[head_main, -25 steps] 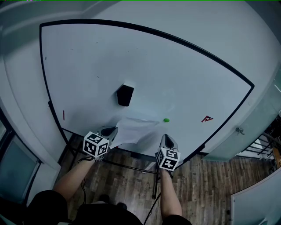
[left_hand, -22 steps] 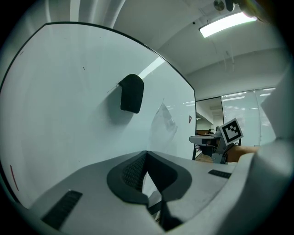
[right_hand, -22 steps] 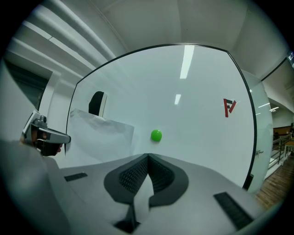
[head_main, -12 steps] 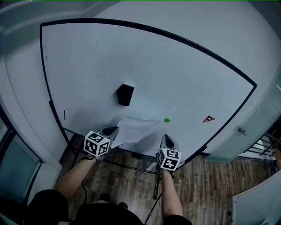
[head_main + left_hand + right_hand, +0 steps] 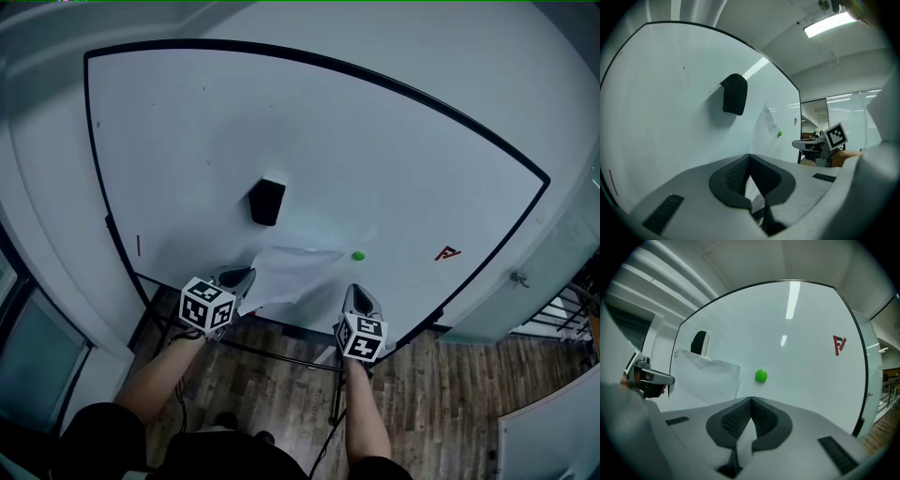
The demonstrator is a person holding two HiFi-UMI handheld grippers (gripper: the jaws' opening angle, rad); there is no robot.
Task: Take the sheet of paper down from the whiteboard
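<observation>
Paper [image 5: 292,274] sits low on the whiteboard [image 5: 394,169], just under the eraser [image 5: 267,202], with its long side running left-right. The left gripper [image 5: 242,283] looks pinched shut on its lower left corner. The right gripper [image 5: 360,300] is closed on nothing, below the right edge. The green magnet [image 5: 357,255] is just beside the top right corner, not on the sheet. I'd guess the left one pulls it back off the board, with plenty of open room that way.
</observation>
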